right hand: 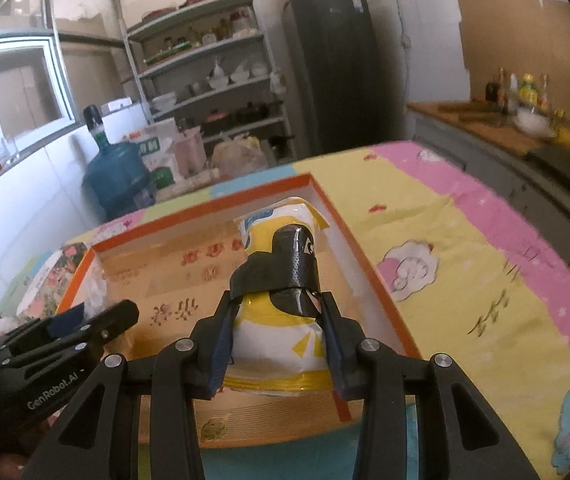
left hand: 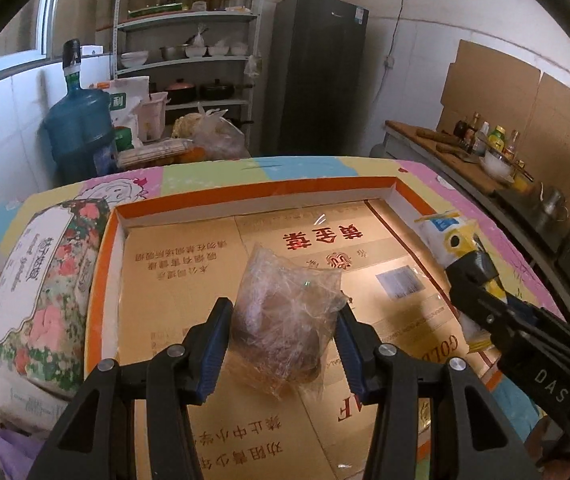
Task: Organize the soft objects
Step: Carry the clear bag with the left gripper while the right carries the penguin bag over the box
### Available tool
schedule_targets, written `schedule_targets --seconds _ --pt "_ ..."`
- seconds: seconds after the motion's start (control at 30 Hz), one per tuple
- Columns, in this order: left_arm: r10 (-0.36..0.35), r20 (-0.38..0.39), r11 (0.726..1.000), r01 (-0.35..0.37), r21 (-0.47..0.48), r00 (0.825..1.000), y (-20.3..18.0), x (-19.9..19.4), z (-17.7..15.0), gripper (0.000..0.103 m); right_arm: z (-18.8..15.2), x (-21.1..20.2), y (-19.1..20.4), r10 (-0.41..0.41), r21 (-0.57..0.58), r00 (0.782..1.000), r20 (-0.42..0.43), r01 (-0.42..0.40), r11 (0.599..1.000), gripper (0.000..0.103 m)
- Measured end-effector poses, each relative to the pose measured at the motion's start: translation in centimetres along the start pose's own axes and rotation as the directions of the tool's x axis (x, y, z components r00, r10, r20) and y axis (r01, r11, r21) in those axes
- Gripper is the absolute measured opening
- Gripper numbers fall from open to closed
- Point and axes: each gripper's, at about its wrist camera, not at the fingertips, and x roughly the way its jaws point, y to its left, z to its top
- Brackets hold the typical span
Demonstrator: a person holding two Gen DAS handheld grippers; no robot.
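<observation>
Currently both grippers over shallow orange-rimmed tray [left hand: 397,188], lined with flattened cardboard, set on patterned tablecloth [right hand: 465,264]. Left gripper [left hand: 285,312] closed on clear plastic bag [left hand: 285,312] with something brownish inside; blue pads pressing both sides, film crumpled between them. Bag over middle of tray floor; cannot tell whether resting on cardboard or held just above. Grip taken low on the bulk, probably so loose film does not slip out. Right gripper [right hand: 281,308] clamped on yellow-and-white snack pouch [right hand: 277,344], squeezed at the waist, pouch bulging above and below fingers. Dark band of black material across upper front of pouch; nature unclear. Pouch held toward far right corner of tray, likely to leave centre free for the bag. Floral-print soft pack [left hand: 41,284] lying outside tray, touching its left wall, not yet sorted. Judgement: placing step under way for both items; soft contents call for gentle release to avoid crushing or dragging.
</observation>
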Motion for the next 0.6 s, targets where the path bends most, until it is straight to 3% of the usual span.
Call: schedule_targets --seconds 0.6 --pt "-0.026 0.020 1.000 0.026 -0.010 0.999 0.7 -0.1 0.3 0.051 0.3 1.8 0.8 -0.027 -0.032 0.994 -0.108 0.024 0.999 0.042"
